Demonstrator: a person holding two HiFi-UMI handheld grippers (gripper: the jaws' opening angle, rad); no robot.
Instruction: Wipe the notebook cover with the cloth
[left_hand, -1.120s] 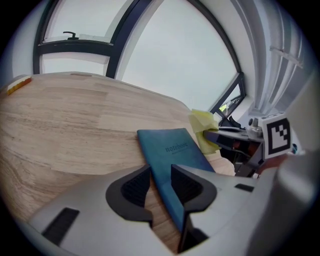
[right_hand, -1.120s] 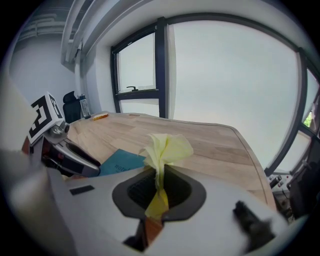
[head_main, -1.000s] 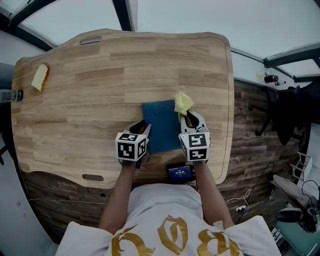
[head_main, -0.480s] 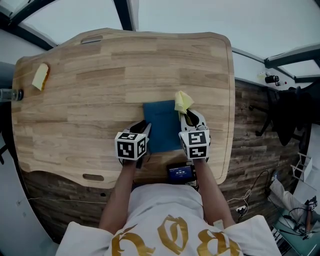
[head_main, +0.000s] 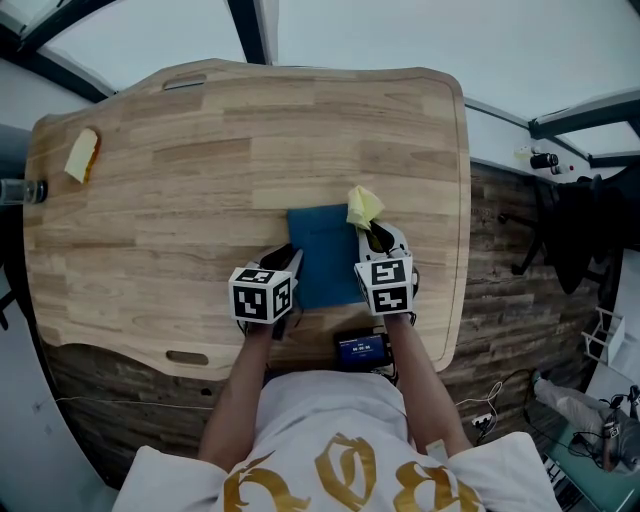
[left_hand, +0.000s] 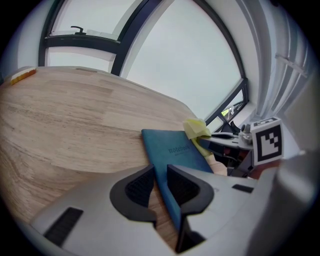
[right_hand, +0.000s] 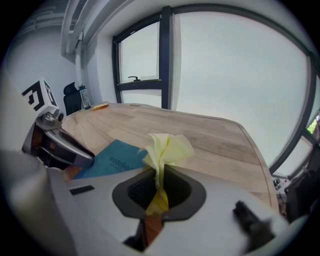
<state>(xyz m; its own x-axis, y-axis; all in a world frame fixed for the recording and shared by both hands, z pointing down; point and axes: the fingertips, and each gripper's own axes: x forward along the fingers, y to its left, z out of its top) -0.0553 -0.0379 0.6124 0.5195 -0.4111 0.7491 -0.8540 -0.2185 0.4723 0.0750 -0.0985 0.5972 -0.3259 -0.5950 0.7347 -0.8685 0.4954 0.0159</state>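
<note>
A blue notebook (head_main: 322, 255) lies flat on the wooden table (head_main: 200, 170), close to the front edge. My left gripper (head_main: 288, 258) sits at its left edge. Its jaws have just been closing, and the notebook's (left_hand: 175, 147) edge runs through the gap of this gripper (left_hand: 160, 170). A strip of wood still shows beside the left pad, so this gripper is open. My right gripper (head_main: 372, 232) is at the notebook's right edge, shut on a crumpled yellow cloth (head_main: 364, 206). The cloth (right_hand: 167, 147) sticks up from the pads of the right gripper (right_hand: 160, 175), beside the notebook (right_hand: 112, 160).
A small yellow and orange object (head_main: 80, 153) lies at the table's far left, with a bottle (head_main: 20, 190) at the left rim. A device with a blue screen (head_main: 362, 348) sits at the front edge. An office chair (head_main: 575, 230) stands off to the right.
Almost nothing has shifted. The right gripper with the cloth has edged slightly up and left in the head view. The left gripper stays at the notebook's left edge.
</note>
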